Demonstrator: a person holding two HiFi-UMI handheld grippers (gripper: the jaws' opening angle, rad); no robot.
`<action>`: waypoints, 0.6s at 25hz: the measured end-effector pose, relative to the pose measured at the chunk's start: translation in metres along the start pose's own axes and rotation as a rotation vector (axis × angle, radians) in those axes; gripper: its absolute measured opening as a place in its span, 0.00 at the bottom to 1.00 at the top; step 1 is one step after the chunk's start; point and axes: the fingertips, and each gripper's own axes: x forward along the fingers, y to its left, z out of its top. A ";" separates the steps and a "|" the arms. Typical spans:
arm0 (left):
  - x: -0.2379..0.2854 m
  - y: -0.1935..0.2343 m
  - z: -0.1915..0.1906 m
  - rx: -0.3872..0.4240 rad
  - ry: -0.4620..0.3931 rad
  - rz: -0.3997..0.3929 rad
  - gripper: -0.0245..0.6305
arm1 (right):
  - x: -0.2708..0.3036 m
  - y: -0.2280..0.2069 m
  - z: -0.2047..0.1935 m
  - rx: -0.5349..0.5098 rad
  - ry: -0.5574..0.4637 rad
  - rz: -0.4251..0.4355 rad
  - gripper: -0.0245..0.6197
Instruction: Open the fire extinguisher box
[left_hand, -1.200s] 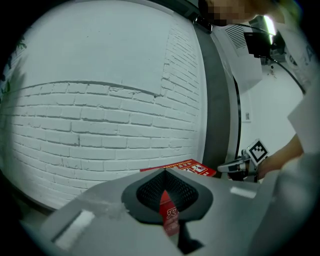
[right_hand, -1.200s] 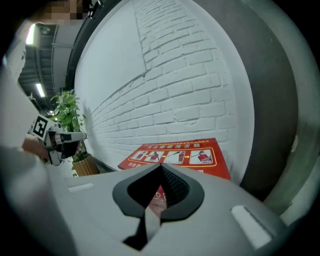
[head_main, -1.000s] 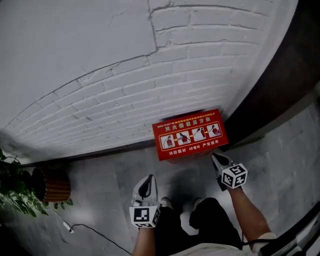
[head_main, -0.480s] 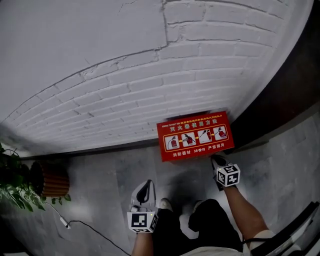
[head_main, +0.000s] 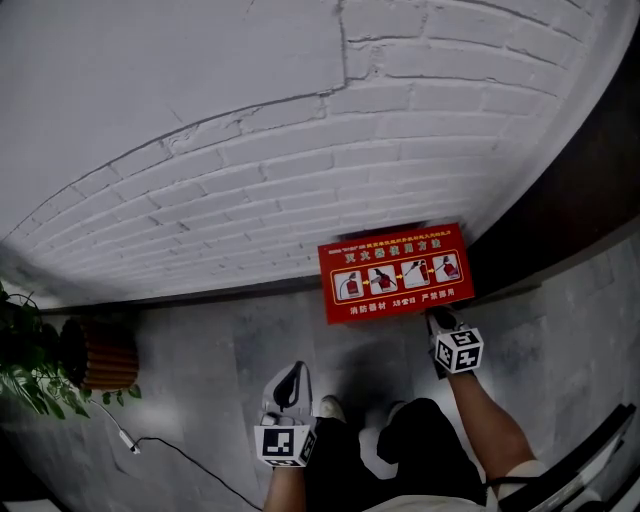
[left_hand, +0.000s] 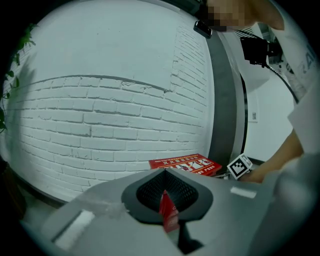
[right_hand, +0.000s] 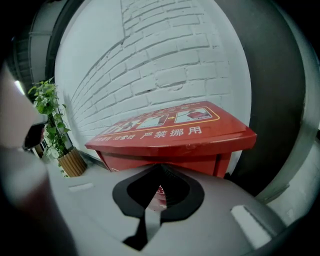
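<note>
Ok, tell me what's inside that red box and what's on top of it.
Inside cannot be seen: the lid of the fire extinguisher box is down and covers it. On top there is only its printed panel of pictures and characters.

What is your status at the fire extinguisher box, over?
Left claw shut, empty. Right claw shut, near front edge of fire extinguisher box. Box closed. Nothing blocking.

The fire extinguisher box (head_main: 397, 272) is red, the brick wall (head_main: 250, 150) white.
</note>
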 end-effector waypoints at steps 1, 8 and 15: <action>0.000 0.000 -0.001 0.001 0.001 0.000 0.05 | -0.001 0.001 0.001 -0.001 -0.003 0.001 0.05; 0.004 -0.002 0.001 -0.002 0.000 -0.014 0.05 | -0.002 -0.002 0.000 -0.006 -0.011 -0.012 0.05; 0.001 -0.004 -0.002 -0.002 0.007 -0.012 0.05 | -0.004 0.003 0.012 -0.025 -0.045 -0.016 0.05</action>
